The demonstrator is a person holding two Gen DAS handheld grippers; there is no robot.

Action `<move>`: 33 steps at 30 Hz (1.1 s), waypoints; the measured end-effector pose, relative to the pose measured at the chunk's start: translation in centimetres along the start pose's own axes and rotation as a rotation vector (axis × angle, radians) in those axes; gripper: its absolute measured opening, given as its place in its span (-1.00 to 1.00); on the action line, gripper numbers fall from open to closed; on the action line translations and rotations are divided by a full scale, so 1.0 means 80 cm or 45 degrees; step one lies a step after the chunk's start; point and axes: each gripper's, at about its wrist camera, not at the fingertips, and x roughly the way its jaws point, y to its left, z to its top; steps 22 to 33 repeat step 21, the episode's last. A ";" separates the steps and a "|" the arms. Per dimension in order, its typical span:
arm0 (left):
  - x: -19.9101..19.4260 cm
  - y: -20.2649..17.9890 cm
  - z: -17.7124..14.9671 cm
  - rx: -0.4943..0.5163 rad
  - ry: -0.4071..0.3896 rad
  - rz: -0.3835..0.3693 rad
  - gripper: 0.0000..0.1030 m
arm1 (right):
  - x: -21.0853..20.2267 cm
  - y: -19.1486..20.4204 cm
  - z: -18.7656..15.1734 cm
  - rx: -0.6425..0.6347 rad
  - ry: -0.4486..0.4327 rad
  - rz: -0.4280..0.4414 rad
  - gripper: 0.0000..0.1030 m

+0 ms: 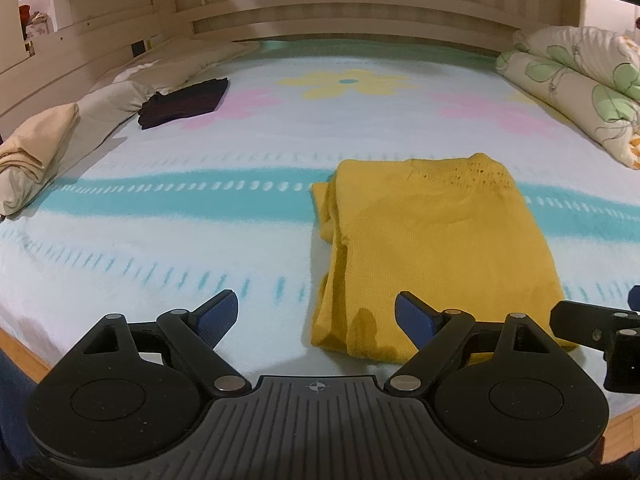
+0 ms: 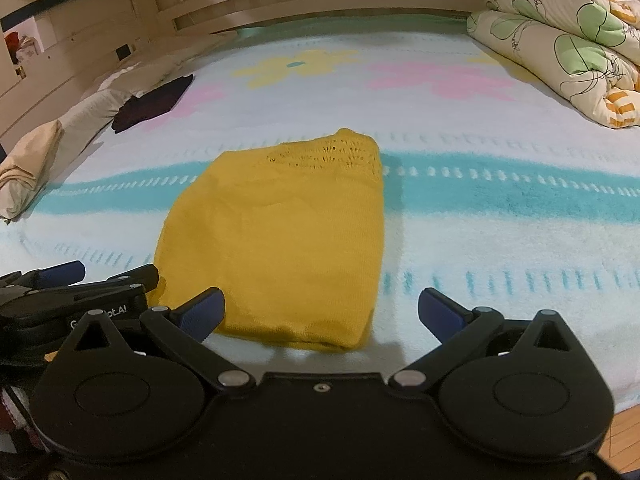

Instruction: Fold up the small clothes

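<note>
Your yellow knit garment (image 1: 436, 248) lies folded into a rough rectangle on the bed's blanket (image 1: 200, 240), filling the lower right of the left wrist view and the centre of the right wrist view (image 2: 276, 240), with its openwork patch at the far end. Only the left wrist view shows you the bunched, layered folds along the garment's left edge; from the right wrist view that side reads as a smooth slope. Your left gripper (image 1: 316, 318) stands wide, empty, its right finger over the garment's near left corner, while your right gripper (image 2: 320, 314) is just as wide and empty, spanning the garment's near right corner. In the right wrist view the left gripper's body enters at the lower left, and it carries white lettering, partly hidden, of which you can read only "G" and "ptAI". A dark folded garment (image 1: 184, 102) sits in the upper left of both views beside beige pillows (image 1: 44, 152); a floral quilt (image 2: 560, 36) is heaped at the upper right, and the right wrist view shows more of it
</note>
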 end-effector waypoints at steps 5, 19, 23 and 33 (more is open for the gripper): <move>-0.001 0.001 -0.001 -0.004 0.004 0.002 0.67 | 0.001 0.001 0.000 -0.005 0.001 -0.006 0.99; -0.004 0.009 -0.003 -0.017 0.005 -0.022 0.67 | 0.007 0.000 -0.002 -0.017 0.019 -0.048 0.99; -0.003 0.013 -0.003 -0.021 0.012 -0.024 0.67 | 0.008 0.000 -0.002 -0.018 0.019 -0.055 0.99; -0.003 0.013 -0.003 -0.021 0.012 -0.024 0.67 | 0.008 0.000 -0.002 -0.018 0.019 -0.055 0.99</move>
